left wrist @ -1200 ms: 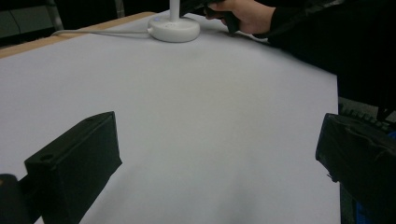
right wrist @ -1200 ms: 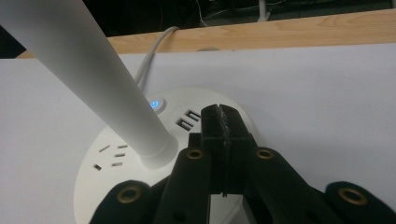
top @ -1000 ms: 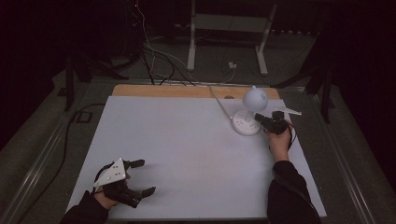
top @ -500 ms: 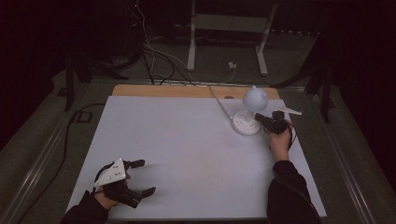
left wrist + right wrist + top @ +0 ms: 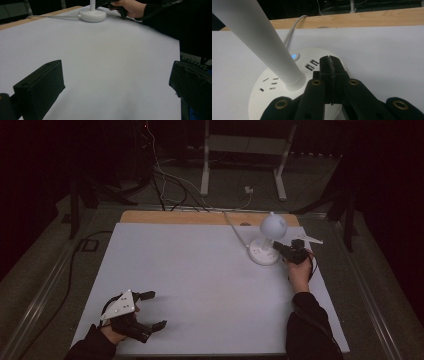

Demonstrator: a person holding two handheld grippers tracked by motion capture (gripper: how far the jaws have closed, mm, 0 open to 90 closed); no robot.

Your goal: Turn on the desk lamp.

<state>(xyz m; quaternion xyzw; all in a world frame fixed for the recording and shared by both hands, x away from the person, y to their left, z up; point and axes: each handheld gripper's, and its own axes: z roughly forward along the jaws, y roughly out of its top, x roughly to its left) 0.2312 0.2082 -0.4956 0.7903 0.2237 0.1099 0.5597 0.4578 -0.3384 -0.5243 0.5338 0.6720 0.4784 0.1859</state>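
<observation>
High view: a white lamp (image 5: 267, 242) stands near the far right corner of the tabletop (image 5: 200, 270), its round base carrying sockets and its globe head leaning over it. The right claw (image 5: 280, 247) reaches in from the right edge, its closed tips over the base. The left claw (image 5: 150, 310) sits well apart, near the near left corner, jaws spread and holding nothing. A white cord (image 5: 235, 227) runs from the lamp off the far edge; beyond that edge cables (image 5: 165, 180) lie on the floor and a stand (image 5: 240, 155) rises behind them.

Left claw view: the two black jaws stand wide apart over bare tabletop. Far off, the base (image 5: 92, 15) shows at the far edge with the right hand (image 5: 130, 7) just beside it. Nothing lies between the two claws.

Right claw view: the jaws are pressed together with nothing between them, tips (image 5: 331, 65) resting on or just above the base, right beside the USB ports (image 5: 312, 64). A small button (image 5: 294, 56) glows blue a little to the left of the tips. The stem (image 5: 259, 40) slants up at the left.

By my reading the job is to press that button. The approach is done; the tips are not yet on the button, and the globe looks unlit, though the dim picture leaves that unsure. What is left is a short shift towards the button and a push. The stem stands close by and could be knocked.
</observation>
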